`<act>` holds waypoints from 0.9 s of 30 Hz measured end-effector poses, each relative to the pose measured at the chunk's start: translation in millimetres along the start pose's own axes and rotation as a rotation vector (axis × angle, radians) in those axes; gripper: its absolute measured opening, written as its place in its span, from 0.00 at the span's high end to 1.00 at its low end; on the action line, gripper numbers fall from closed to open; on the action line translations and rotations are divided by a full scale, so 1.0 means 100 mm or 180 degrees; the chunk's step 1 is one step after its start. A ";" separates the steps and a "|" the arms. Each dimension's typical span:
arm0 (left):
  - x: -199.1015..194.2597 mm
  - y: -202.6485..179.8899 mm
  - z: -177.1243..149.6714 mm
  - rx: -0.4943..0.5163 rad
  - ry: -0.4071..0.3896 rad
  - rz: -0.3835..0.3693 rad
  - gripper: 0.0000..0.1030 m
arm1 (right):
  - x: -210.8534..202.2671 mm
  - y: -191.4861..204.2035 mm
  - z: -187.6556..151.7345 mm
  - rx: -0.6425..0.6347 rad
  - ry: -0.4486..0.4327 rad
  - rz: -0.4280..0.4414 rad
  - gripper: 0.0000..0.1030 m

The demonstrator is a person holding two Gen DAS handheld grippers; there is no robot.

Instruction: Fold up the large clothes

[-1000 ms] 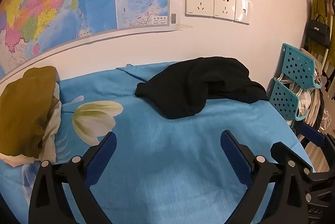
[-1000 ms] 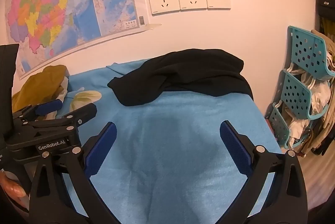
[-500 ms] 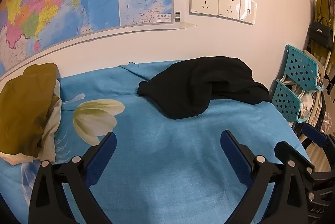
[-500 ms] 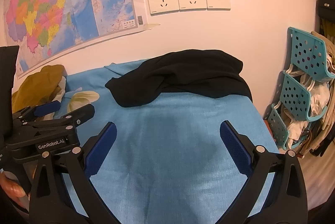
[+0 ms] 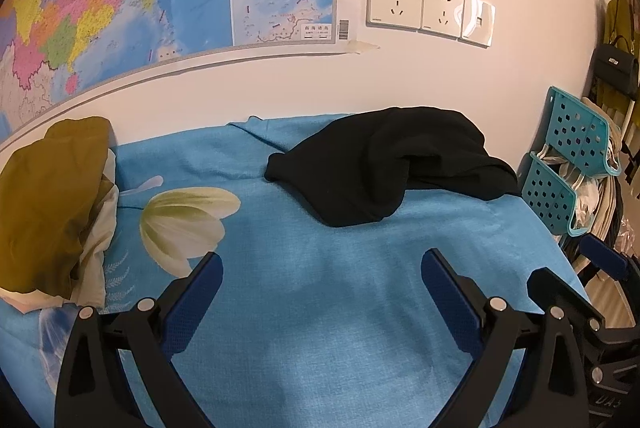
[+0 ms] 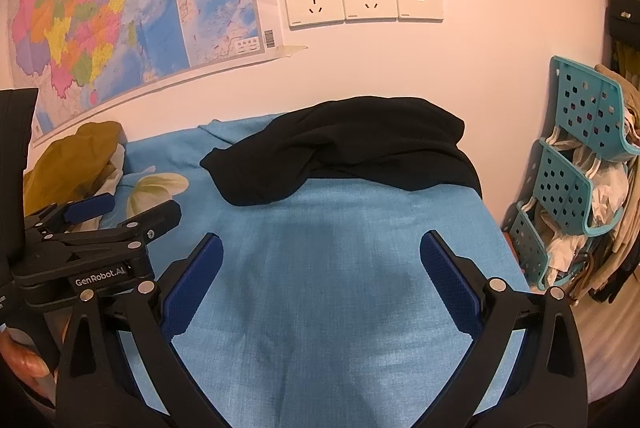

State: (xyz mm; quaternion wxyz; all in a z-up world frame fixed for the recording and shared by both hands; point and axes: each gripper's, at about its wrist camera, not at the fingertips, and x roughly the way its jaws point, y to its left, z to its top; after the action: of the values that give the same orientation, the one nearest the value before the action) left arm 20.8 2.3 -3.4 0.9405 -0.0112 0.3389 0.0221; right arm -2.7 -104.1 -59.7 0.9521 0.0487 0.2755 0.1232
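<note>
Two hand-held grippers hover side by side over a bed, both with jaws spread wide and holding nothing. The left gripper (image 5: 322,268) looks forward over bare blue bedspread (image 5: 320,328); the right gripper (image 6: 320,252) sits just beside it, to its right, over the same cloth.

Straight ahead of both, well apart from the fingertips, lies the black garment (image 6: 344,148), crumpled in a heap at the far edge of the bed, touching the wall. Its long axis runs left to right, across the grippers' line of approach. A rounded end points toward the near left; the bulkier mass spreads right, draping toward the bed's right edge. It lies ahead and slightly right of the left gripper, more squarely ahead of the right gripper, so the right gripper is probably nearer its bulk and the left nearer its rounded end.

Far left, an olive-brown cloth pile (image 5: 48,196) rests on the bedspread. To the right stands a teal plastic rack (image 6: 576,164).
</note>
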 end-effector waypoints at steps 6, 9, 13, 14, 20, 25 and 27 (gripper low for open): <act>0.00 0.01 -0.01 -0.0012 0.0007 0.0002 0.07 | 0.00 0.02 0.00 -0.0009 -0.0003 -0.0010 0.05; 0.01 0.01 -0.01 -0.0016 0.0014 0.0007 0.07 | 0.01 0.03 0.01 -0.0021 -0.0009 -0.0005 0.05; 0.00 0.01 -0.02 -0.0021 0.0016 0.0007 0.07 | 0.01 0.03 0.01 -0.0024 -0.0007 -0.0004 0.05; 0.01 0.01 -0.02 -0.0024 0.0022 0.0000 0.07 | 0.02 0.04 0.01 -0.0033 -0.0005 -0.0005 0.05; 0.01 0.02 -0.02 -0.0036 0.0030 -0.0001 0.07 | 0.02 0.04 0.01 -0.0034 -0.0005 -0.0003 0.05; 0.02 0.02 -0.02 -0.0031 0.0039 0.0008 0.07 | 0.02 0.05 0.02 -0.0046 0.0001 -0.0003 0.05; 0.02 0.02 -0.02 -0.0028 0.0036 0.0012 0.07 | 0.02 0.06 0.02 -0.0046 -0.0003 -0.0002 0.05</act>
State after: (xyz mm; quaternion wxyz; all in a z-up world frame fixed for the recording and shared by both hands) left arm 20.9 3.8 -5.9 0.9385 -0.0149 0.3441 0.0253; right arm -1.4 -98.2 -58.4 0.9527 0.0418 0.2741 0.1248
